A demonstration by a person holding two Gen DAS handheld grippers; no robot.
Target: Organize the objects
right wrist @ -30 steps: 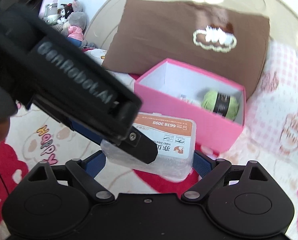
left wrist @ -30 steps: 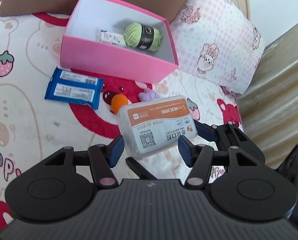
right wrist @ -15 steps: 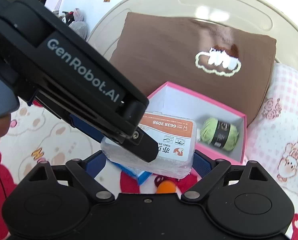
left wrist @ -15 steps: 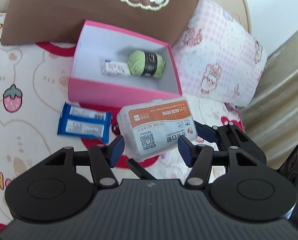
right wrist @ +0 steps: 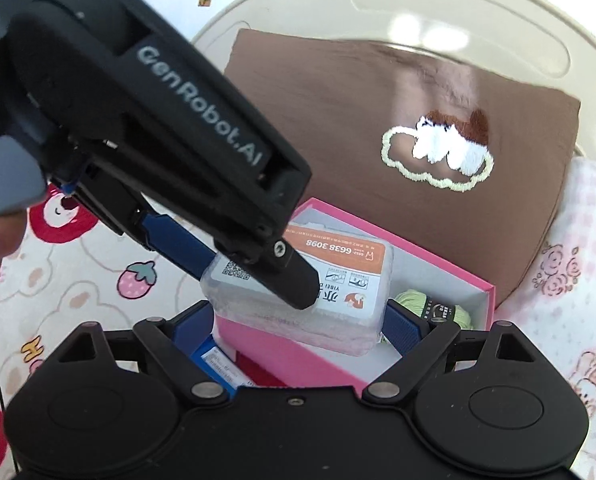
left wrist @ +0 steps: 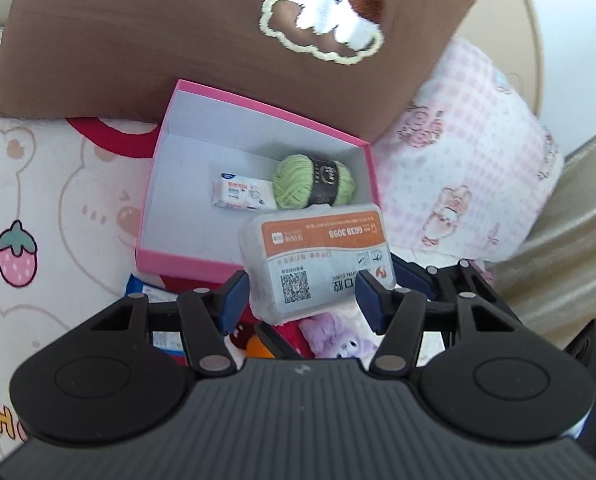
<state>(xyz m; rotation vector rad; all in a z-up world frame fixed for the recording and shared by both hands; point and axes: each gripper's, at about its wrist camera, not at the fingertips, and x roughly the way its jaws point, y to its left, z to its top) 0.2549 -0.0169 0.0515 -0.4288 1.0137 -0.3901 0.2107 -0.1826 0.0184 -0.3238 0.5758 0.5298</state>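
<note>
the clear plastic case with the orange label is carried in the air by both tools at once. the left gripper is partly closed with its blue pads pressed against the short sides of the case. the right gripper spans the long dimension; its jaws stand wide and are closing, with the case between them and the pads at its two ends. the case hangs above the near right corner of the pink box, partly over the near wall. its long axis runs roughly parallel to that wall. inside the box, the green yarn ball and a small white packet lie just beyond the case. the open floor of the box lies forward and to the left, so the lowering move should probably carry the case that way. both grippers are equally near.
</note>
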